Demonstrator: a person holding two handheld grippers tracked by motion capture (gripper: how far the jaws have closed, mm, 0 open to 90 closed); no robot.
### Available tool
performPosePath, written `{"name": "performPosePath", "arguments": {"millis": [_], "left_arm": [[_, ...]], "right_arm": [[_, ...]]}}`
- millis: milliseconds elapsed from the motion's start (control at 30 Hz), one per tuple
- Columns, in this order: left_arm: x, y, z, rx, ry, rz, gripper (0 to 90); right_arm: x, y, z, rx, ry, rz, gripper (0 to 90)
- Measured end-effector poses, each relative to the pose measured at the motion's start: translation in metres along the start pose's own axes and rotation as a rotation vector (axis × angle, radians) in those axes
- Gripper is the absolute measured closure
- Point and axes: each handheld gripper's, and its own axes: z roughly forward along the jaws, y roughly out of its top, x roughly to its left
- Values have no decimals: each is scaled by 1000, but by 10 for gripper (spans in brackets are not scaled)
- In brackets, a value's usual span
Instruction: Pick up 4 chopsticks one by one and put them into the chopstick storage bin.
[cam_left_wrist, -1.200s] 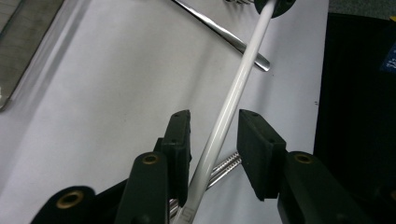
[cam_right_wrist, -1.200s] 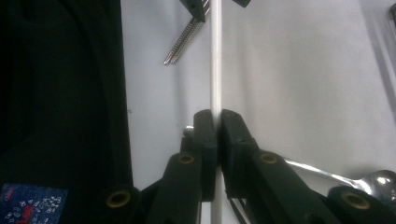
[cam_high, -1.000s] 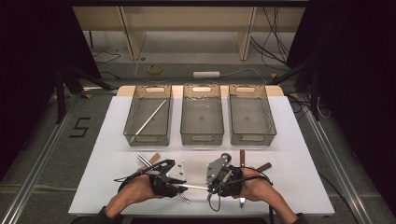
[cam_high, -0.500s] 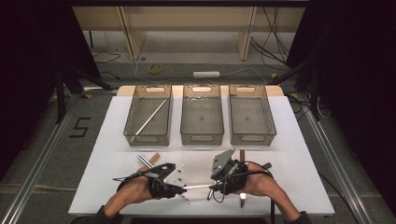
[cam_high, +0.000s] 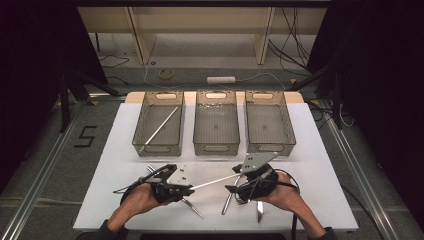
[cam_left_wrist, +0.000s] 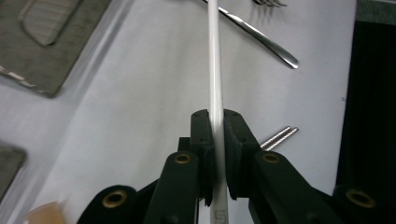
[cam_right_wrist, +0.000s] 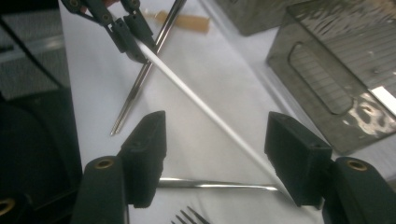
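The white rod (cam_left_wrist: 215, 60) is pinched by the left tool (cam_left_wrist: 217, 128); the right tool (cam_right_wrist: 215, 154), just opening, is spread around it.

My white rectangular table (cam_high: 320, 150) stands on a grey floor (cam_high: 45, 150) edged by metal rails (cam_high: 35, 187), with a black number five (cam_high: 86, 136) marked on the floor at my left. Ahead stands pale wooden shelving (cam_high: 200, 22), and beneath it lie a roll of yellow tape (cam_high: 166, 73), a white power strip (cam_high: 221, 79) and loose cables (cam_high: 287, 35). Black curtains (cam_high: 380, 75) darken both sides.
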Motion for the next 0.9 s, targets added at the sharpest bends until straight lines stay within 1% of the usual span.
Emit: {"name": "performPosePath", "arguments": {"millis": [33, 67, 133, 333, 400, 567, 667, 733, 867, 900], "left_arm": [[1, -1, -1, -7, 7, -18, 830], [3, -2, -2, -11, 16, -26, 830], [6, -3, -4, -22, 36, -54, 830], [14, -5, -12, -57, 83, -124, 830], [15, -6, -14, -64, 99, -137, 830], [19, -7, -20, -84, 113, -162, 830], [22, -8, -23, -105, 130, -188, 830], [25, -9, -25, -118, 133, -210, 830], [32, -11, -31, -149, 153, -251, 830], [33, -11, -33, -151, 161, -254, 830]], "right_arm": [[-1, -3, -2, -16, -10, 9, 387], [-2, -6, -4, -35, -24, 19, 385], [-4, -11, -7, -63, -24, 47, 375], [-6, -25, -11, -90, -49, 94, 344], [-6, -28, -12, -100, -57, 114, 339], [-7, -37, -14, -118, -69, 148, 333], [-7, -40, -16, -129, -78, 164, 330], [-7, -43, -18, -140, -86, 173, 326], [-7, -49, -22, -164, -100, 206, 313], [-7, -50, -23, -170, -101, 214, 310]]}}
